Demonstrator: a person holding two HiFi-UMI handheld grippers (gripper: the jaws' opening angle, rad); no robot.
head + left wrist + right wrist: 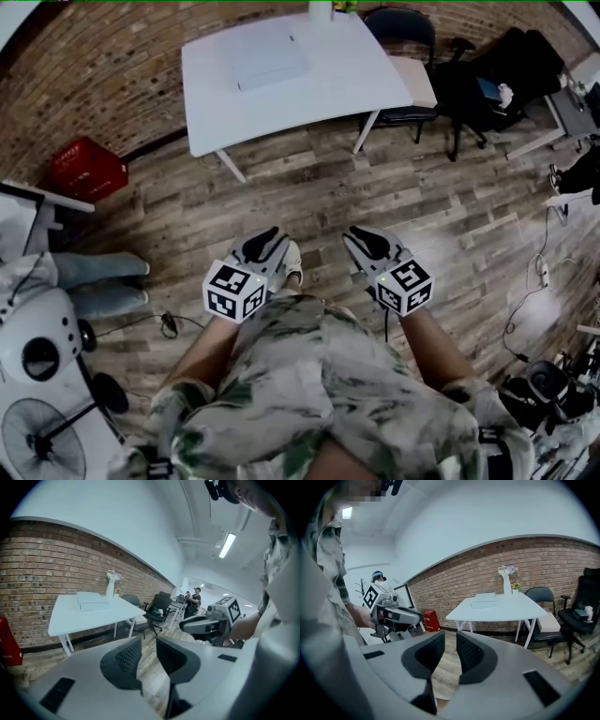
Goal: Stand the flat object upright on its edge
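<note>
On the white table (pixel 356 80): flat white box (pixel 270 58) lies on its broad face, well apart from both grippers.
Left gripper (pixel 266 240): jaws slightly apart, nothing between them.
Right gripper (pixel 368 241): likewise parted and empty, near the person's body.
Step in hand: approach. Best to reach the table's near edge first, then take the box by opposite edges.

1. A white bench (pixel 352 89) stood on the wooden plank floor (pixel 394 192).
2. A flat white box (pixel 269 59) lay flat near the bench's middle.
3. A white vase (pixel 506 585) holding flowers stood upright at the far edge.
</note>
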